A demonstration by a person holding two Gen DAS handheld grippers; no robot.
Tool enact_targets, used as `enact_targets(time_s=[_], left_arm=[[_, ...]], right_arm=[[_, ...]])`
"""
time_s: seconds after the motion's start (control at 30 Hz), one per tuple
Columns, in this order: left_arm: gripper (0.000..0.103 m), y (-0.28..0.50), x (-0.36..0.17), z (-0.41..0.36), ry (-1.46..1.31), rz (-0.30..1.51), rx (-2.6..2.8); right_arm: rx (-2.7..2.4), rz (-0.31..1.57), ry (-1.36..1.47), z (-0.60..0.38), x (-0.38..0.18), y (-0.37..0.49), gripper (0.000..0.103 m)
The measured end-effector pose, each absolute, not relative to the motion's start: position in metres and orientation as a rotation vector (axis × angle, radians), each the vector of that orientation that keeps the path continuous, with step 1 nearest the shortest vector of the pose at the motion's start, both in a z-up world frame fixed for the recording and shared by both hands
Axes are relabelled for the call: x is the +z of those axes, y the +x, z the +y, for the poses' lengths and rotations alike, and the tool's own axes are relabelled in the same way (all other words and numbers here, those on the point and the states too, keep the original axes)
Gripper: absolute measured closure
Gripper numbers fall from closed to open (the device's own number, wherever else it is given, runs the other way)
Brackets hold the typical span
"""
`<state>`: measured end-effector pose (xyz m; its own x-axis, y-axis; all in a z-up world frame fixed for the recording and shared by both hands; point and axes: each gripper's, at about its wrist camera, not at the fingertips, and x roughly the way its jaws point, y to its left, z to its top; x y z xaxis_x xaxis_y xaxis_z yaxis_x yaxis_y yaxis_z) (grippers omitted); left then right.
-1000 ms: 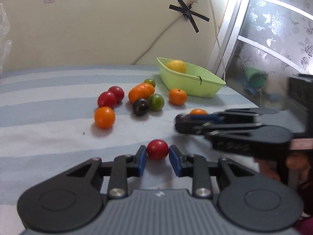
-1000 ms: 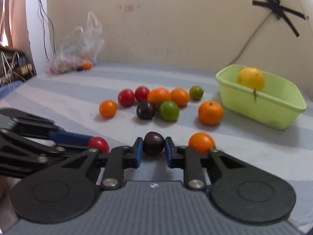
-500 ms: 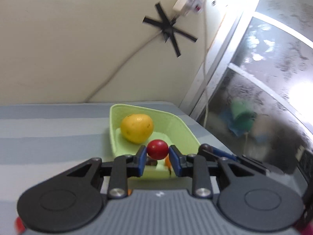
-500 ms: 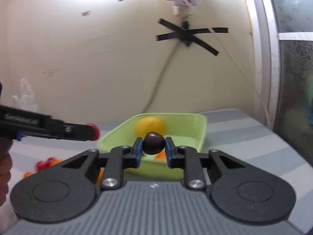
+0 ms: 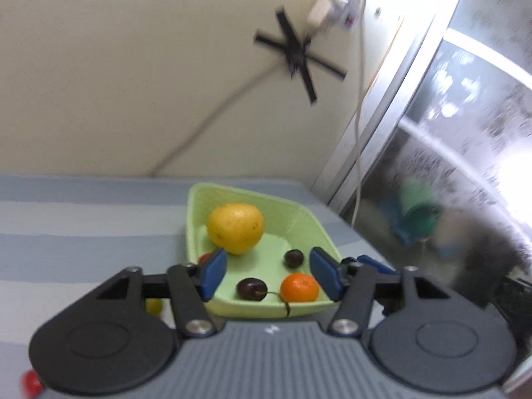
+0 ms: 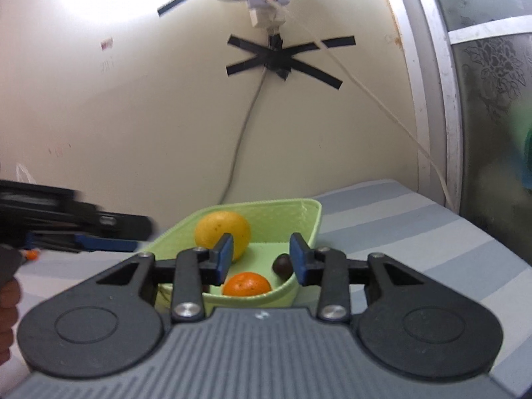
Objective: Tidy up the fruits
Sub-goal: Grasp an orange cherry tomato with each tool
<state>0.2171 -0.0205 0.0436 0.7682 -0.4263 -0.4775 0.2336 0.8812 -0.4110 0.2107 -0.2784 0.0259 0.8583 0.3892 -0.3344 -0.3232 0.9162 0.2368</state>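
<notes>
A light green basket [image 5: 196,209] sits on the striped cloth by the wall. It holds a yellow fruit [image 5: 235,228], an orange [image 5: 299,287], two dark plums [image 5: 251,288] [image 5: 294,258] and a red fruit [image 5: 203,258] half hidden behind my left finger. My left gripper [image 5: 268,270] is open and empty, just above the basket's near rim. My right gripper [image 6: 261,259] is open and empty over the same basket [image 6: 312,219], where the yellow fruit [image 6: 212,231], orange [image 6: 246,284] and one plum [image 6: 282,264] show.
A red fruit [image 5: 30,382] lies at the lower left edge and a yellow-green one [image 5: 153,306] under my left gripper. A taped cable [image 6: 279,56] and power strip hang on the wall. A frosted glass door [image 5: 465,166] stands to the right. The left gripper [image 6: 66,226] reaches in from the left.
Both grippers have opened over the basket. The red fruit has left my left gripper and the dark plum has left my right one; both now lie in the basket.
</notes>
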Motion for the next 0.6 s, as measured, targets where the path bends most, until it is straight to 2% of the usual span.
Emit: enact_targets(time_s=[0.17, 0.23, 0.27, 0.3, 0.33, 0.53, 0.6], left_arm=[[0.041, 0.144, 0.056, 0.028, -0.302, 0.517, -0.272], [0.033, 0.117, 0.051, 0.045, -0.267, 0.507, -0.192], [0.026, 0.106, 0.046, 0.051, -0.258, 0.509, -0.158], [0.025, 0.096, 0.041, 0.056, -0.252, 0.513, -0.135], [0.025, 0.088, 0.035, 0.06, -0.248, 0.517, -0.123], [0.023, 0.076, 0.003, 0.066, -0.202, 0.572, -0.072], [0.027, 0.082, -0.008, 0.064, -0.19, 0.607, -0.065]], right_arm=[[0.472, 0.39, 0.212, -0.278, 0.036, 0.188, 0.063], [0.529, 0.419, 0.22, -0.273, 0.034, 0.175, 0.061], [0.553, 0.433, 0.216, -0.269, 0.033, 0.167, 0.055], [0.57, 0.448, 0.208, -0.263, 0.03, 0.16, 0.051], [0.587, 0.464, 0.197, -0.257, 0.027, 0.153, 0.048], [0.659, 0.569, 0.075, -0.215, 0.009, 0.132, 0.047], [0.641, 0.588, 0.024, -0.205, 0.006, 0.13, 0.047]])
